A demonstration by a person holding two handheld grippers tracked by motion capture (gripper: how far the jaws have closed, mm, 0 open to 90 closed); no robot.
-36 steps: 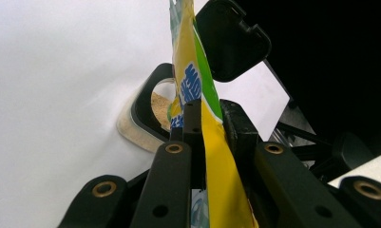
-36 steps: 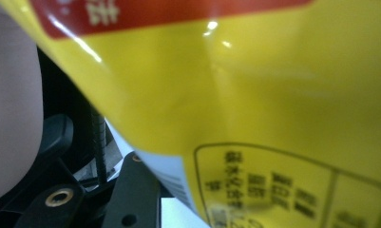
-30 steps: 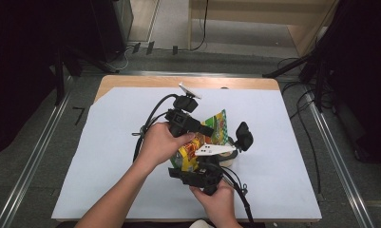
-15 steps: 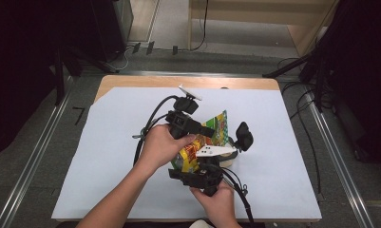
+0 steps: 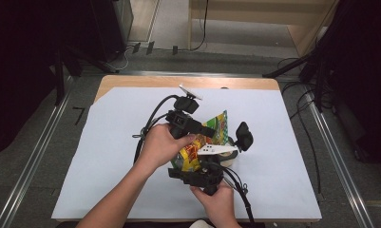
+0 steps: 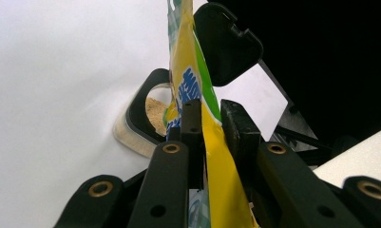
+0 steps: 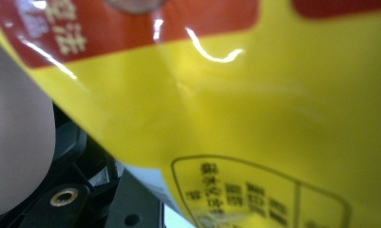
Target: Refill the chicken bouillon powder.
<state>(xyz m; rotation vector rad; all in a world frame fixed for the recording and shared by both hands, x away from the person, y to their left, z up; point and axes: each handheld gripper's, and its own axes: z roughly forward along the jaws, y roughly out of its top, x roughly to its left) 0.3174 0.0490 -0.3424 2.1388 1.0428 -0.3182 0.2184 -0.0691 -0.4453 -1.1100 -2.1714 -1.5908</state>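
A yellow and green snack bag [image 5: 218, 123] hangs between my two grippers above the white sheet. My left gripper [image 5: 208, 131] is shut on the bag's upper part; in the left gripper view its jaws [image 6: 212, 111] pinch the bag [image 6: 184, 71] edge-on. My right gripper [image 5: 197, 175] sits under the bag's lower end. In the right gripper view the bag [image 7: 254, 95] lies right against the lens and hides the jaw tips. Behind the bag stands a small white tub [image 6: 150, 111] with a black rim, brown crumbs inside and its black lid [image 6: 226, 42] flipped up.
The tub [image 5: 232, 160] and its raised lid [image 5: 243, 135] are just right of the bag. The white sheet [image 5: 112, 142] covers most of the wooden table [image 5: 131, 81]. Cables trail from both grippers.
Almost nothing: both hands and the bag hold the same place, with only a slight shift of the right hand.
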